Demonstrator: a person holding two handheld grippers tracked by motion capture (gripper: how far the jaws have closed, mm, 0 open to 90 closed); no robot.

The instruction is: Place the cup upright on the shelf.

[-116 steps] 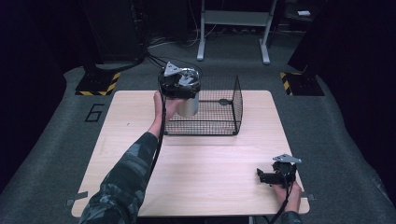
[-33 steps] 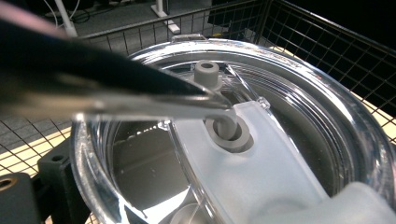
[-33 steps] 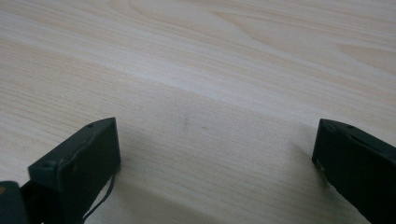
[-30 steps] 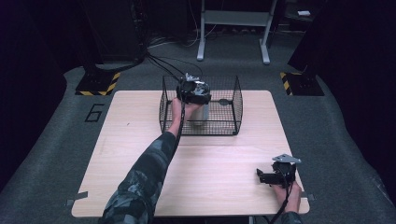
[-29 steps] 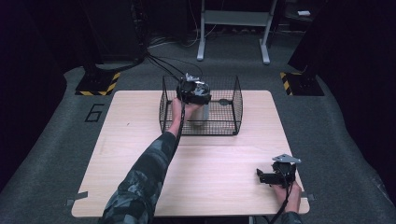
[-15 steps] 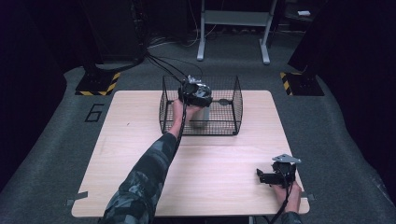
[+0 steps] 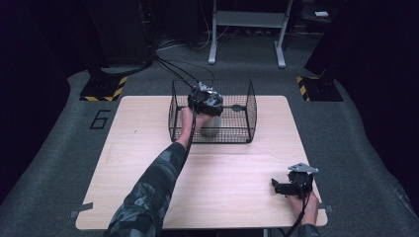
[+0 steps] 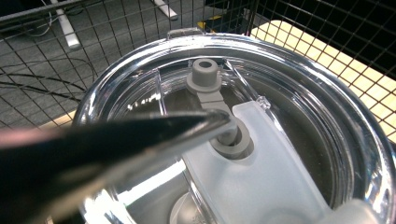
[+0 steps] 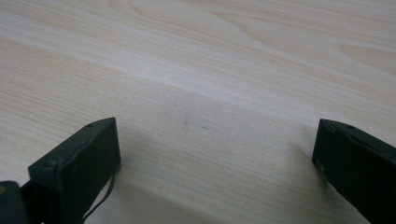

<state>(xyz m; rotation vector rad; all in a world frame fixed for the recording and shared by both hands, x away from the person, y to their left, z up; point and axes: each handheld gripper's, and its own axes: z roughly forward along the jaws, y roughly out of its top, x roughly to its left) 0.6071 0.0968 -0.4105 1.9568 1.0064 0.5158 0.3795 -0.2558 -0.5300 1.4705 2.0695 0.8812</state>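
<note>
A silver tumbler (image 7: 210, 126) with a clear lid (image 8: 280, 154) stands inside a black wire basket (image 7: 250, 114) at the back of the wooden table (image 7: 143, 148). My left gripper (image 7: 204, 100) sits on top of the tumbler and is shut on it. In the left gripper view one dark, blurred jaw lies across the lid beside the grey stopper (image 8: 204, 74). My right gripper (image 7: 277, 186) rests on the table near the front right corner. It is open, and there is bare wood between its jaws (image 9: 215, 158).
The basket's mesh walls surround the tumbler on all sides, and its top is open. Cables (image 7: 173, 69) trail from the basket area to the floor behind. A metal stand (image 7: 247, 29) and yellow-black floor markers (image 7: 101, 89) lie beyond the table.
Earlier the left gripper held the tumbler at the basket's left wall; it has carried it over and into the basket. Over the last second it barely moved. The right gripper stayed put.
</note>
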